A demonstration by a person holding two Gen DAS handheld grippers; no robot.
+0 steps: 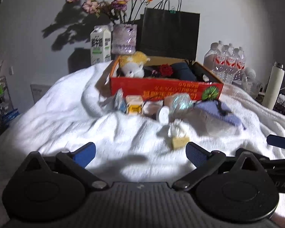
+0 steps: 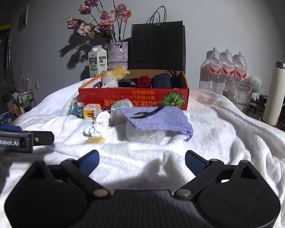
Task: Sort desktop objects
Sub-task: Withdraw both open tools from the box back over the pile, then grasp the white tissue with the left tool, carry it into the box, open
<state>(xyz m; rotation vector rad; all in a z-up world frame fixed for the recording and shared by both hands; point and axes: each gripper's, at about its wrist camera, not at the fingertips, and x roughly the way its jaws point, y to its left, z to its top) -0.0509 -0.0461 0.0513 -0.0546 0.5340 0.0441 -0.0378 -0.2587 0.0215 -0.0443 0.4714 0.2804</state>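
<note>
A red cardboard box (image 1: pixel 165 89) (image 2: pixel 134 96) stands on a white towel and holds a plush toy (image 2: pixel 110 79), a red rose (image 2: pixel 144 80) and a dark case (image 2: pixel 161 80). Loose items lie in front of it: a yellow-white cube (image 2: pixel 91 111), a purple cloth pouch (image 2: pixel 157 117), a white figurine (image 2: pixel 96 130) and a small yellow block (image 2: pixel 95 140) (image 1: pixel 180 142). My left gripper (image 1: pixel 140 153) is open and empty, short of the yellow block. My right gripper (image 2: pixel 142 160) is open and empty, short of the pouch.
Behind the box stand a milk carton (image 2: pixel 97 61), a vase of dried roses (image 2: pixel 117 55) and a black paper bag (image 2: pixel 157 45). A pack of water bottles (image 2: pixel 224 68), a glass cup (image 2: pixel 239 95) and a white flask (image 2: pixel 275 93) stand at the right.
</note>
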